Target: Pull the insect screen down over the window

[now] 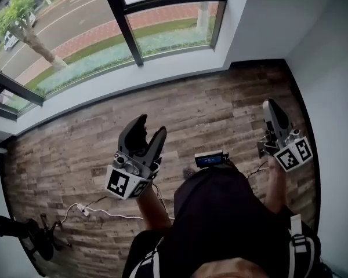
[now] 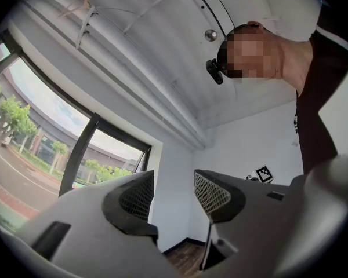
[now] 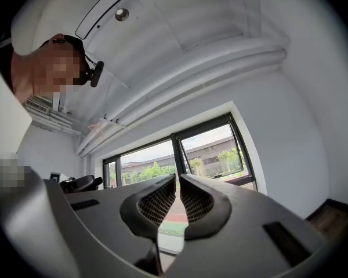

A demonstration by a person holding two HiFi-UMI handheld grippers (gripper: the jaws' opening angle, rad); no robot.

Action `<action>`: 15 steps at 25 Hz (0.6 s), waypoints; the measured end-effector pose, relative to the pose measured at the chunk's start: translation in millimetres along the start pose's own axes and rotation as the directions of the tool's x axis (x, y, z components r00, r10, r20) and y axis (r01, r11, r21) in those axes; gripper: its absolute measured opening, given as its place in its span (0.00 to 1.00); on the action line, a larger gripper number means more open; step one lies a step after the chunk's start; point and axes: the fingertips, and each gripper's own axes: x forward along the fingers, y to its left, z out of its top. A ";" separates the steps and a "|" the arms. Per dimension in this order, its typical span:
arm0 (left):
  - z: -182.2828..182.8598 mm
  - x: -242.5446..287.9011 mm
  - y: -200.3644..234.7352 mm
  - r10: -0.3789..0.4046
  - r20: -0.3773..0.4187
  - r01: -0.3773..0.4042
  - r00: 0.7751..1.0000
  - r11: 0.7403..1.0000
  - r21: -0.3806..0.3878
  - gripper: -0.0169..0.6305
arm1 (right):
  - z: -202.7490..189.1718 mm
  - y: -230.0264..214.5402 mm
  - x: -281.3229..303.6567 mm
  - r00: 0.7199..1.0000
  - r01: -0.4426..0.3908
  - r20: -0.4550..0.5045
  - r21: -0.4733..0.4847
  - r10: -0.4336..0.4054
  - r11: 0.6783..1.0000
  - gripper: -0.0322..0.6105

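Observation:
The window with dark frames runs along the far wall above a white sill. I cannot make out an insect screen on it in any view. My left gripper hangs over the wood floor, well back from the window, open and empty. In the left gripper view the left gripper points up toward the wall corner, with the window to its left. My right gripper is near the right wall, jaws together with nothing between them. In the right gripper view the right gripper faces the window.
A white cable lies on the wood floor. A black stand sits at the lower left. The white wall closes off the right side. Pipes run along the ceiling. A dark chair is at the room's far end.

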 end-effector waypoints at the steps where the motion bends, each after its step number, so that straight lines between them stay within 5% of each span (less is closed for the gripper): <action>1: 2.3 1.6 2.4 0.001 0.000 -0.001 1.000 1.000 0.002 0.39 | 2.0 0.6 4.4 1.000 -0.001 0.001 -0.007 0.001 1.000 0.06; 15: -30.1 26.6 55.9 0.047 -0.079 -0.048 0.996 0.999 -0.004 0.39 | -29.3 -14.8 65.4 0.997 -0.054 -0.056 0.026 0.055 0.998 0.18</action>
